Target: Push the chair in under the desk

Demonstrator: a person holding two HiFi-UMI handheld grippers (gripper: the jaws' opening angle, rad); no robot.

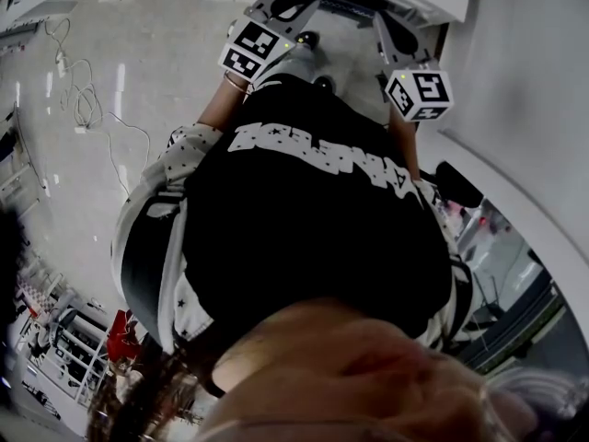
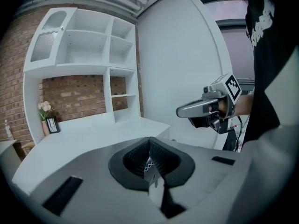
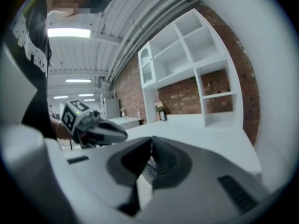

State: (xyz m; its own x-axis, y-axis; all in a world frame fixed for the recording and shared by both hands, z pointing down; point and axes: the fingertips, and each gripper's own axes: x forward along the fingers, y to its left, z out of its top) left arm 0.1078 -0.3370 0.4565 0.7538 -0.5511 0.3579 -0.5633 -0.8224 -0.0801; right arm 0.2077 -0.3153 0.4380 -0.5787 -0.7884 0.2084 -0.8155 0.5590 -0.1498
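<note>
Head view: left gripper (image 1: 285, 7) at 12, right gripper (image 1: 396, 40) at 1; no chair shows. Left gripper view: jaws pressed together, empty, desk (image 2: 93, 139) at 9; right gripper view the same, desk at 3. Shut jaws could slip off the chair.

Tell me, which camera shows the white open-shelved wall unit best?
The left gripper view: the white open-shelved unit stands whole and nearly face-on against the brick wall. The right gripper view shows it slanted. The head view misses it.
</note>
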